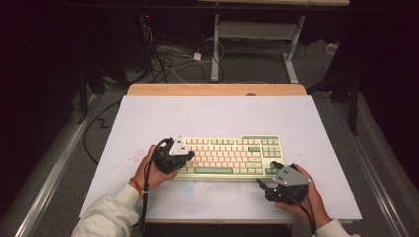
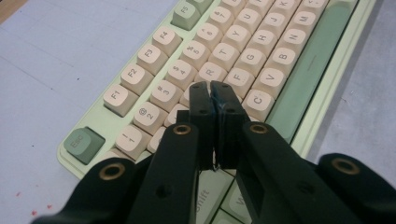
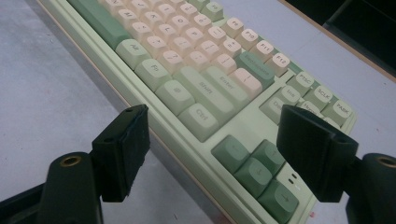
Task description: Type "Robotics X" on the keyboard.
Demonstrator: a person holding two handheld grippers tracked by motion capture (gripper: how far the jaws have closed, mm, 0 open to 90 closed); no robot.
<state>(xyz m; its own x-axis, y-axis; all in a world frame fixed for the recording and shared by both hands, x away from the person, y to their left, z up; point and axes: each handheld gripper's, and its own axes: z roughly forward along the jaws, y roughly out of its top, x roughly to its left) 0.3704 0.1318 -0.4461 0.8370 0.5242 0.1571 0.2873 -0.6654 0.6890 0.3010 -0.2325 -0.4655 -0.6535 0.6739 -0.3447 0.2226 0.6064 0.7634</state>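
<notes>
the keyboard (image 1: 230,155) lies flat on the white counter (image 1: 212,116), near its front edge, long side running left to right in the high view. its case is pale green; most keycaps are cream, with darker green caps on the modifier and navigation keys.

the left gripper (image 1: 184,157) sits over the left end of the keyboard. in the left gripper view its two black fingers (image 2: 201,107) are pressed together with nothing between them, their tips above the letter rows near "d" and "f". legible caps in this view: "esc" (image 2: 84,143), "f1" (image 2: 115,97), "f2", "f3", "f4", "f5", the row "r t y u", "f g h j k", "c v b n m", and part of "shift" below the fingers. the green space bar (image 2: 315,63) runs along the right.

the right gripper (image 1: 267,186) rests at the front right corner of the keyboard. in the right gripper view its fingers (image 3: 123,149) stand wide apart and hold nothing; the corner with the arrow keys (image 3: 254,168) lies between them. legible here: "alt", "fn", "ctrl" (image 3: 201,115), "shift", "enter", "f10", "f11", "f12", "prtsc", "sclk", "paus", "ins".
</notes>
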